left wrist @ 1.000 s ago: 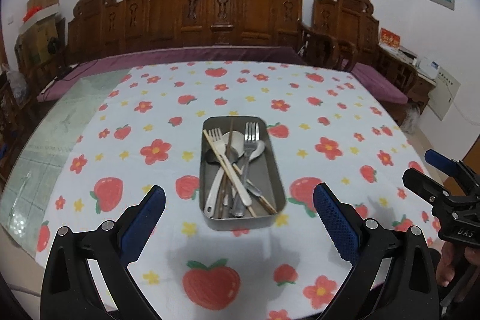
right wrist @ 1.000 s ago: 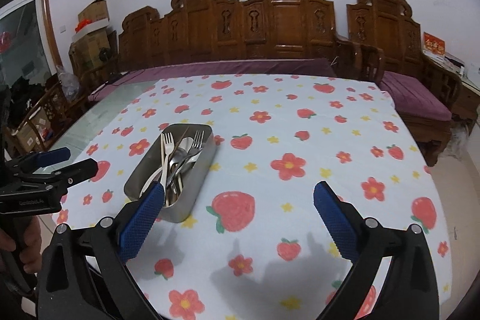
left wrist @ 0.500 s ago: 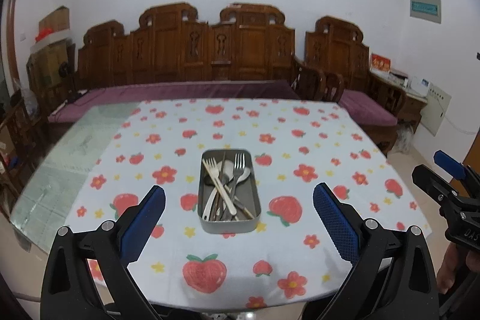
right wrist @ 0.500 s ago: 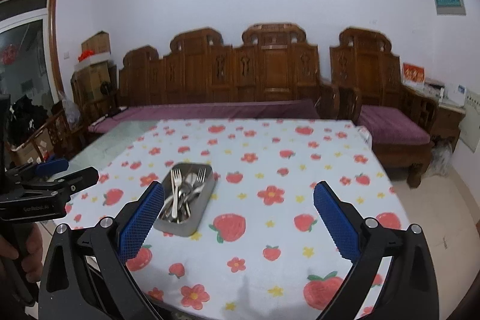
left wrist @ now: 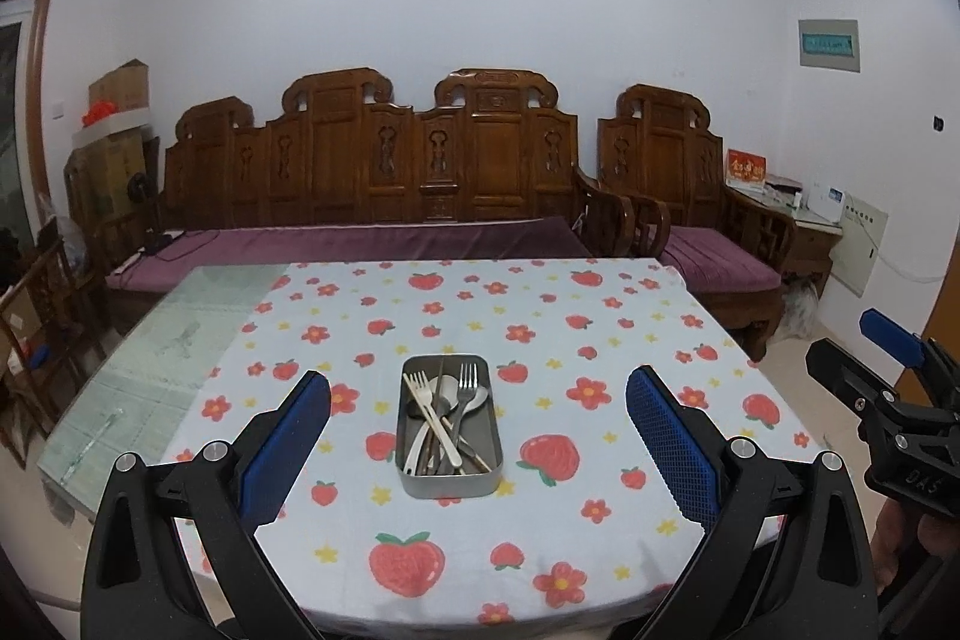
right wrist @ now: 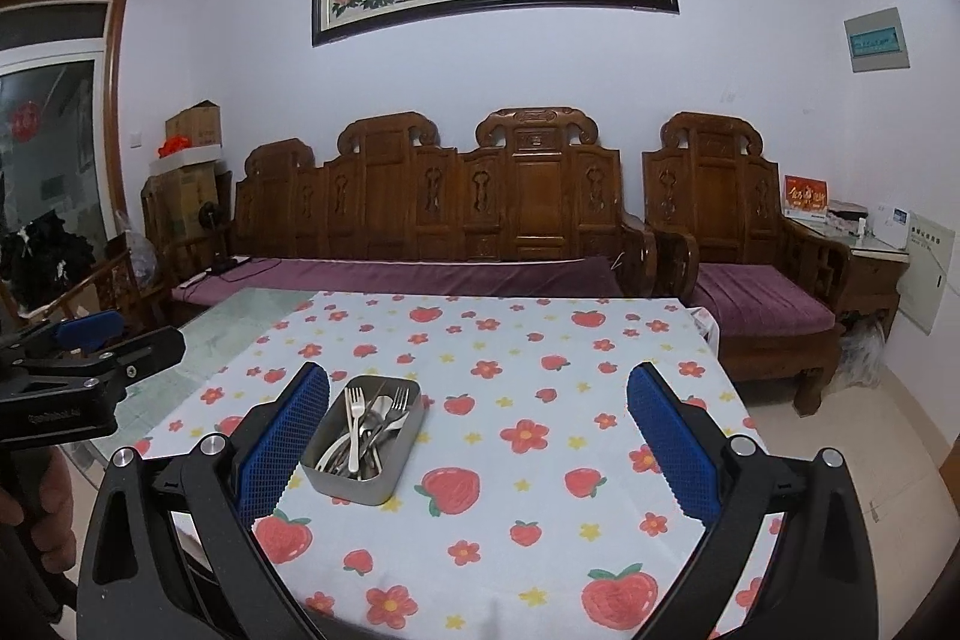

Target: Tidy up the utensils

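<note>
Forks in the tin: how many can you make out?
3. A white plastic fork lies diagonally on the left of the metal tin; a steel fork sits right of centre; the right wrist view shows another steel fork. More may be buried under the pile.

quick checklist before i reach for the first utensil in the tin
1. Left gripper open and holding nothing: ok.
2. Right gripper open and holding nothing: ok.
3. Metal tin flat on the tablecloth, with bare cloth around it: ok.
4. Utensils separated for a clean single grasp: not ok. The forks, spoons and chopsticks lie crossed in a pile.
5. Grippers close enough to grasp: not ok. Both are held back near the table's near edge, short of the tin.
6. A place to sort the utensils into: cannot tell, since none is visible on the table.
</note>
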`<state>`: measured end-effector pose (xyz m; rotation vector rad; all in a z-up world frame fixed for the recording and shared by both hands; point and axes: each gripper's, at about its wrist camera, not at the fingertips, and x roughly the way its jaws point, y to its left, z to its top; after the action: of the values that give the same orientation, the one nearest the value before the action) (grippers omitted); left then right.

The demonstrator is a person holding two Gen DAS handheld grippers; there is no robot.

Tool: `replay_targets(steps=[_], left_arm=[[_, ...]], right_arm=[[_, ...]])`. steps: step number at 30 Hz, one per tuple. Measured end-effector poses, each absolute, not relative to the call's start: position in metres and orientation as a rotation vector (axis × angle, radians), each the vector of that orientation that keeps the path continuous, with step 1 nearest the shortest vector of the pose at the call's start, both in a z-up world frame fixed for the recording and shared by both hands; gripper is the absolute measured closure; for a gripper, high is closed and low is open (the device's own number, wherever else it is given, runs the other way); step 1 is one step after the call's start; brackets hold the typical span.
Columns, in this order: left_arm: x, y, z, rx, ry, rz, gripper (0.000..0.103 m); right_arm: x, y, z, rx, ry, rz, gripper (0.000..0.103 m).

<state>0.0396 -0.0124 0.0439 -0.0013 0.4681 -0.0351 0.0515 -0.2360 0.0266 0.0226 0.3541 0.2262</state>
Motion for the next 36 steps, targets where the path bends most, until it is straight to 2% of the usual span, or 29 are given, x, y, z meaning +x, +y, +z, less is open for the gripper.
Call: replay_targets(steps=[36], left_arm=[[0.0321,-0.0189,0.0500,0.002,0.455,-0.034,0.008]], right_arm=[[0.0499,-0.2419,0.0284,0.028,0.355,0.223,0.003]])
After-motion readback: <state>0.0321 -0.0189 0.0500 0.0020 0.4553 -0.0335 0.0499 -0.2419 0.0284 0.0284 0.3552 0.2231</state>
